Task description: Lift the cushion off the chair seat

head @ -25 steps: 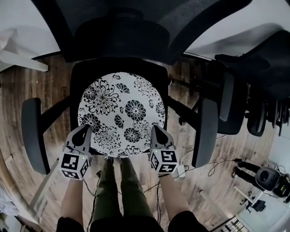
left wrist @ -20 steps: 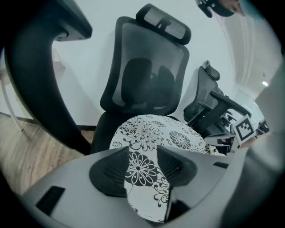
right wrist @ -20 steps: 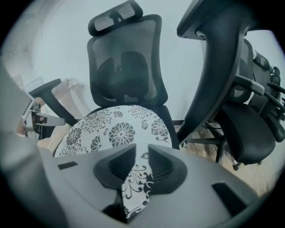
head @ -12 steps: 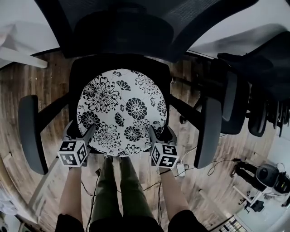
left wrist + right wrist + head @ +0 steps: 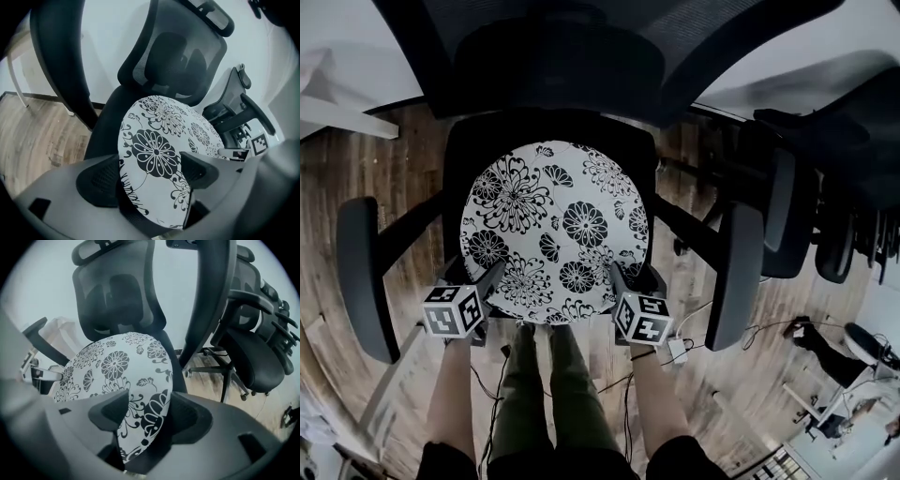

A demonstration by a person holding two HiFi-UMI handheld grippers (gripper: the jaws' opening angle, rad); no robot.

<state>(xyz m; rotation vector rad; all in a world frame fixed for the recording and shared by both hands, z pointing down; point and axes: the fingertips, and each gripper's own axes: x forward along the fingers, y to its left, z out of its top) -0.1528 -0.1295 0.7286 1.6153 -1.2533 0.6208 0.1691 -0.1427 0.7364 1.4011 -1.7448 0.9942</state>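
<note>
A round white cushion (image 5: 553, 230) with black flower print lies on the black seat (image 5: 456, 169) of an office chair. My left gripper (image 5: 476, 277) is at the cushion's front left edge and my right gripper (image 5: 635, 278) at its front right edge. Both have just been opening and stand open. In the left gripper view the cushion (image 5: 159, 140) rim and the seat edge under it lie between the spread jaws of that gripper (image 5: 150, 173). In the right gripper view the cushion (image 5: 117, 366) edge likewise sits between the jaws of the right gripper (image 5: 145, 416), and the pads are not pressing on it.
The chair's armrests (image 5: 361, 281) (image 5: 731, 272) flank the seat, with its mesh backrest (image 5: 562, 56) behind. More black office chairs (image 5: 825, 187) stand at the right. The person's legs (image 5: 548, 394) are just before the seat. Cables (image 5: 675, 352) lie on the wooden floor.
Both grippers have sunk toward the cushion's front edge. Their jaws, shut a second ago, have spread and now straddle the rim. The cushion has not moved.
</note>
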